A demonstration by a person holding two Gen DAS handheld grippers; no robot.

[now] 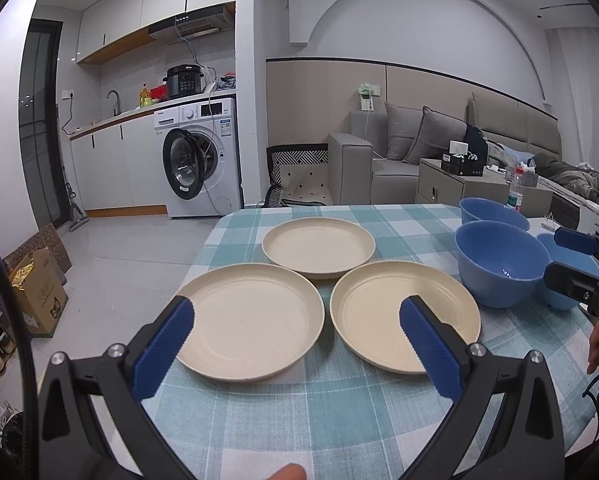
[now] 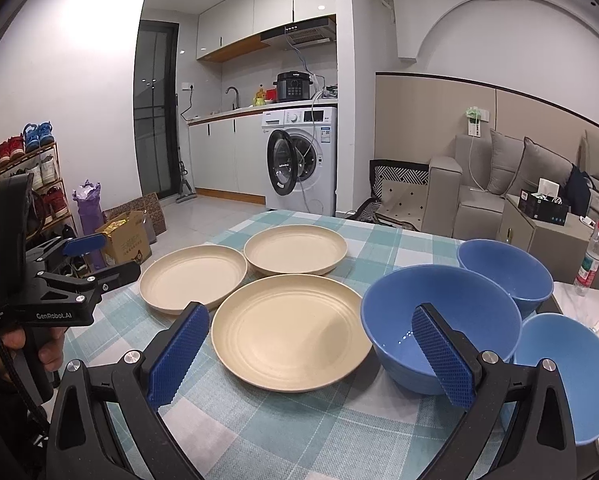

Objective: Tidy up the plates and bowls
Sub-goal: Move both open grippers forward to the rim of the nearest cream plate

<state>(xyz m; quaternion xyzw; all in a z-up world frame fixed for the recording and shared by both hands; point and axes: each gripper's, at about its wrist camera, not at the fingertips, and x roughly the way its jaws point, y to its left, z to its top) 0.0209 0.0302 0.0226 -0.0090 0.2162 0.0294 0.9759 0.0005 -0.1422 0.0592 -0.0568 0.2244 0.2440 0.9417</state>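
Plates (image 1: pixel 251 320) rim-to-rim, bowls (image 2: pixel 439 320) clustered right

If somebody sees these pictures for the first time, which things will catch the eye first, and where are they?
Three cream plates lie in a cluster on the checked tablecloth, and three blue bowls stand to their right. Both the left gripper and the right gripper hover open above them, holding nothing. Behind, a washing machine has its door open.

Both grippers, left gripper (image 1: pixel 297 314) and right gripper (image 2: pixel 311 322), are showing black frames, silver screws behind the jaws, blue textured pads (image 2: pixel 179 356); white "GenRobot.AI" lettering is marking the left one's side
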